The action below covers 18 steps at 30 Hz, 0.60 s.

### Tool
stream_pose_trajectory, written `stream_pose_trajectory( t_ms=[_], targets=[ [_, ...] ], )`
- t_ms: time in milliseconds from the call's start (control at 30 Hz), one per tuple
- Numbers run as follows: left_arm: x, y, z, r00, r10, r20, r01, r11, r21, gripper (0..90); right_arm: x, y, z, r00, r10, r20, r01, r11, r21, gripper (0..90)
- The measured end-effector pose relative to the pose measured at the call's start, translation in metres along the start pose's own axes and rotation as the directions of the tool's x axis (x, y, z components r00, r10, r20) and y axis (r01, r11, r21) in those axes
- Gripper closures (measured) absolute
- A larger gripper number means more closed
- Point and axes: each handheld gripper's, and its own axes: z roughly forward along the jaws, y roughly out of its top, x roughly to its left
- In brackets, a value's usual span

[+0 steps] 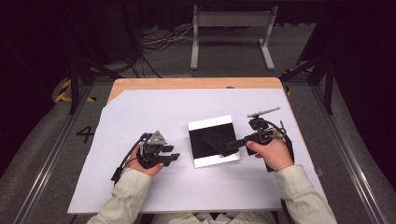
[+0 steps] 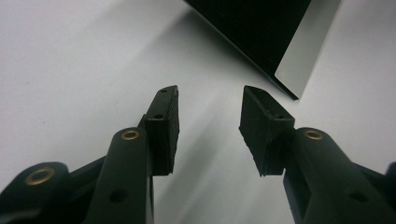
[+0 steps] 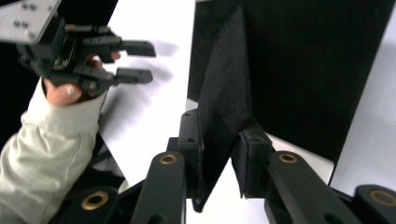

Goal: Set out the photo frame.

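The counter [image 1: 140,85] is a wooden top almost wholly covered by a large white sheet [image 1: 154,116]. At the middle of the sheet lies a square black board with white strips along its near and far edges [image 1: 205,140]. A black cloth piece [image 3: 224,93] rests over the board's right half, one corner drawn out toward the right claw [image 1: 232,143].

In the right gripper view that claw is clenched on the cloth's corner, both pads pressing the fabric, which stands up in a fold between them. The fold hides part of the board behind it, and black on black makes the cloth's far outline hard to trace; in the high view it reads, probably, as a slanted four-sided patch.

The left claw [image 1: 173,157] rests on the sheet just left of the board, apart from it, released with nothing between its pads. Its own view shows bare sheet and only the board's near corner [image 2: 289,65], the rest being cut off.

Beyond the counter stand a grey metal frame [image 1: 232,21] and loose cables [image 1: 159,42] on the floor, well clear of the work. The surroundings to either side are too dark to make out.
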Motion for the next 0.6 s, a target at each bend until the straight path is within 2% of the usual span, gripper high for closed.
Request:
stream_pose_trajectory(
  t_ms=[133,267,333,600],
  targets=[
    [0.000,0.000,-0.001,1.0000,0.003,-0.007,-0.003,1.0000,-0.004,57.8,0.007,-0.004,-0.003,0.9982,-0.057,0.020,0.056,0.998,0.026,79.5],
    [0.000,0.000,-0.001,1.0000,-0.001,-0.009,0.001,1.0000,-0.003,57.8,0.012,-0.010,-0.005,0.9965,-0.084,0.007,0.083,0.996,0.042,84.1],
    [0.000,0.000,-0.001,1.0000,-0.002,-0.009,0.002,1.0000,-0.004,57.7,0.014,-0.012,-0.006,0.9951,-0.098,-0.010,0.099,0.994,0.039,85.3],
    [0.001,-0.001,0.000,0.9999,-0.009,-0.014,0.009,0.9999,-0.006,57.7,0.028,-0.017,-0.007,0.9896,-0.142,-0.025,0.142,0.990,0.013,87.8]
  ],
)
